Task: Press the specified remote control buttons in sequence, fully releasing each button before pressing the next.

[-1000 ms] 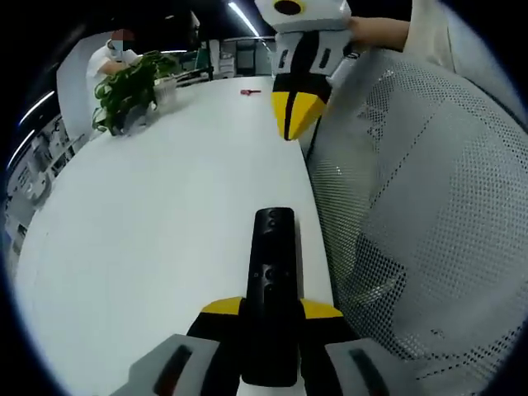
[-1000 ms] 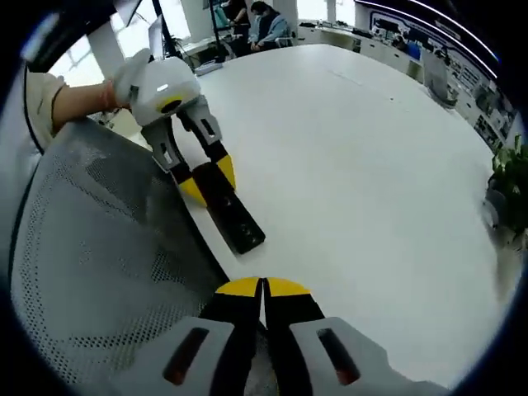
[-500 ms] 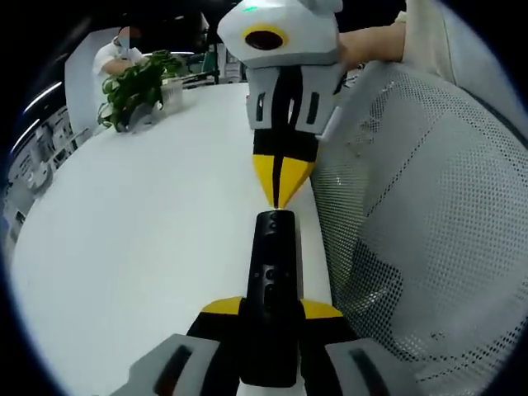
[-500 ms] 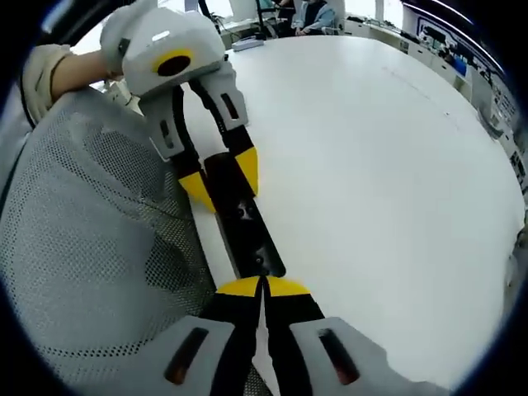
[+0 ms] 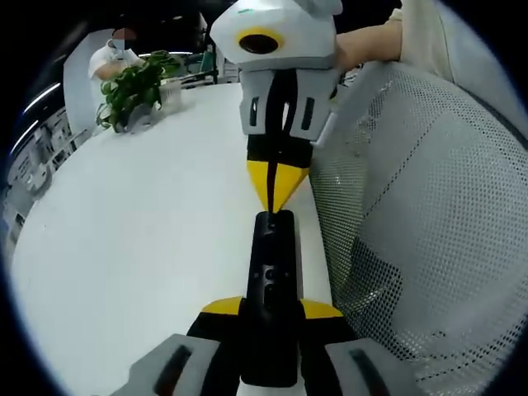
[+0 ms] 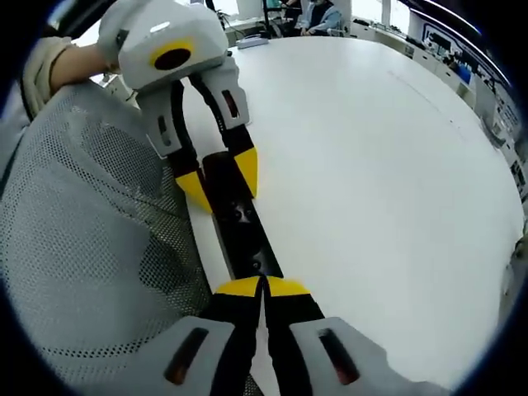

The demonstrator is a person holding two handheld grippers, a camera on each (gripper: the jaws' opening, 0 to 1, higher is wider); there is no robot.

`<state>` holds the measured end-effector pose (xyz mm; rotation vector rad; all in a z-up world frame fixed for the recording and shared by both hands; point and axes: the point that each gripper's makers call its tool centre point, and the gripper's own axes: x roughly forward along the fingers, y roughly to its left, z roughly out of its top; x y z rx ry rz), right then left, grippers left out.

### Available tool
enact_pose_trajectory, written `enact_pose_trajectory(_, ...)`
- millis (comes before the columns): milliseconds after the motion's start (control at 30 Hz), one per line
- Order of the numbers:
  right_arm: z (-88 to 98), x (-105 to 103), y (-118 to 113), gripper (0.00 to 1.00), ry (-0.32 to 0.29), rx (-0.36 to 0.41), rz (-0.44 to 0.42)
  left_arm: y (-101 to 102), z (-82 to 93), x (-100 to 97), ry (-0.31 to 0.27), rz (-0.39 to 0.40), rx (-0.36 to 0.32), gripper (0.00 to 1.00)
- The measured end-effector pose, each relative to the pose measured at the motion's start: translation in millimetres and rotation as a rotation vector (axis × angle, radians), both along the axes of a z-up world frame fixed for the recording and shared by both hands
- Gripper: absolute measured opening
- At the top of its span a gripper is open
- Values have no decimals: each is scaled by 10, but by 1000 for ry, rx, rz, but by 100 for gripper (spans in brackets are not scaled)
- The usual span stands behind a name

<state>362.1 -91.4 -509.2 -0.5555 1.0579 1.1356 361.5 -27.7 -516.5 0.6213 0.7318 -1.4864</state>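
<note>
in the left gripper view, a potted plant point(image 5: 132, 89) stands at the far left edge of a wide white counter point(image 5: 148, 247), with a seated person point(image 5: 111, 58) behind it. in the middle, the left tool point(image 5: 270, 318) grips a black remote control point(image 5: 271, 280) between its yellow-tipped jaws, the remote lying along the counter's near edge. the right tool point(image 5: 273, 196) comes down from above with jaws closed together, its yellow tip touching the far end of the remote. to the right sits a grey mesh chair back point(image 5: 421, 223). in the right gripper view, the chair back point(image 6: 91, 247) lies at left, the left tool point(image 6: 219, 177) clamps the remote control point(image 6: 239, 223), and the right tool point(image 6: 263, 289), jaws pressed together, meets the remote's end on the counter point(image 6: 379, 181).
</note>
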Motion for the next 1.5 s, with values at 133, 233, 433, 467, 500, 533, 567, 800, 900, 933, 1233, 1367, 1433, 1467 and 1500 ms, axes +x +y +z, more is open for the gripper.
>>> enact_pose_trajectory(133,-3,-7,5,0,-24,-24,27,5,-4,-1,-10,-9,8,24)
enact_pose_trajectory(233,-9,-10,5,0,-44,-62,73,11,-11,1,-11,-9,11,24)
enact_pose_trajectory(433,-22,-25,15,0,-132,-177,267,7,-9,-3,-9,-9,16,24)
enact_pose_trajectory(467,-23,-28,20,0,-147,-191,302,7,-8,-3,-5,-5,15,24)
enact_pose_trajectory(500,-26,-31,22,0,-174,-212,357,6,-7,-2,-2,-2,14,24)
enact_pose_trajectory(533,-27,-35,23,0,-182,-219,375,5,-5,-3,1,1,13,24)
enact_pose_trajectory(567,-26,-42,28,0,-209,-234,422,3,-4,-4,5,3,12,25)
enact_pose_trajectory(800,-24,-66,33,0,-357,-283,647,-2,-2,-9,8,3,21,25)
enact_pose_trajectory(900,-24,-70,30,0,-367,-289,636,-4,0,-11,6,1,19,25)
enact_pose_trajectory(933,-21,-57,25,0,-351,-280,570,-4,0,-12,5,-1,18,25)
enact_pose_trajectory(1233,76,-54,206,0,-77,25,130,-4,4,-9,6,-2,5,24)
enact_pose_trajectory(1367,43,3,166,0,-95,-20,141,-5,4,-10,5,-4,5,24)
enact_pose_trajectory(1433,-8,5,98,0,-110,-77,186,-4,3,-10,5,-4,5,24)
enact_pose_trajectory(1467,-27,-15,89,0,-108,-86,196,-4,3,-10,5,-4,5,24)
enact_pose_trajectory(1500,-1,-7,116,0,-117,-67,200,-4,3,-11,4,-5,4,24)
